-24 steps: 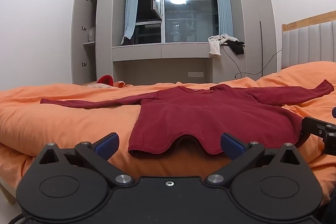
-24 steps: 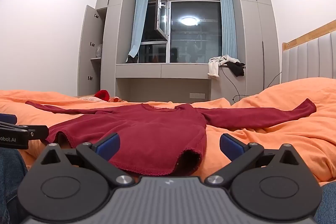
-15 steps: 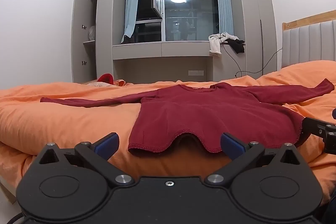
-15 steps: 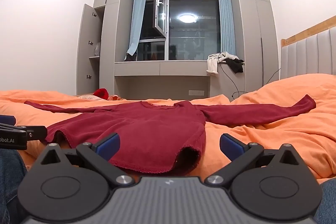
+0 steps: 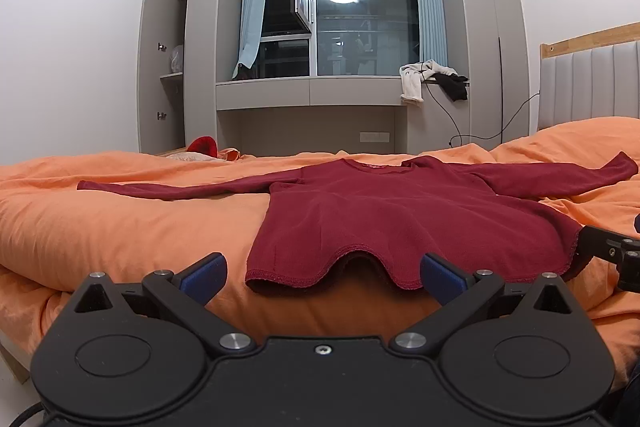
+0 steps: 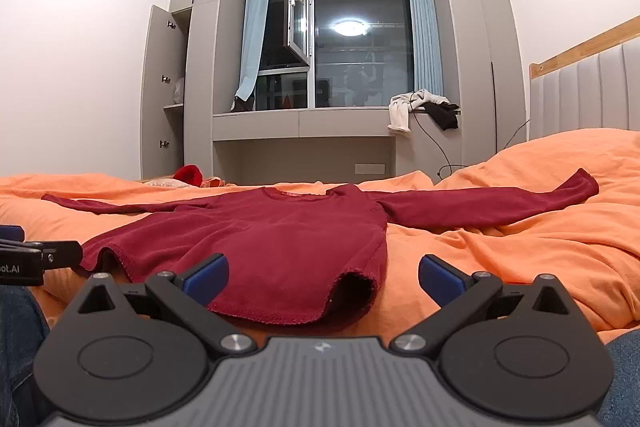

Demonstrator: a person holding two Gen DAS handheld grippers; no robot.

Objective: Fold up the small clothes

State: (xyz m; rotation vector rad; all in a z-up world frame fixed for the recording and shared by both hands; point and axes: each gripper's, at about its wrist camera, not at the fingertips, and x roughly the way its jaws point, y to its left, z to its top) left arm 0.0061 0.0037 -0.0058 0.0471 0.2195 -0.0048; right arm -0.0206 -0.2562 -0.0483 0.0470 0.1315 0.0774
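Red shirt (image 5: 400, 219) flat on bed (image 5: 120, 227), sleeves spread for folding; left tool (image 5: 320, 273) and right tool (image 6: 322, 275) wide open, empty, near hem.

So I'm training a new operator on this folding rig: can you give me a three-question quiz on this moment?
1. True or false: the left claw is shut on the red top.
2. What colour is the bedding under the top?
3. The sleeves lie: A) folded in, B) spread outward, C) hanging off the bed.

Key: 1. false, both the left claw and the right claw are open and empty. 2. orange. 3. B.
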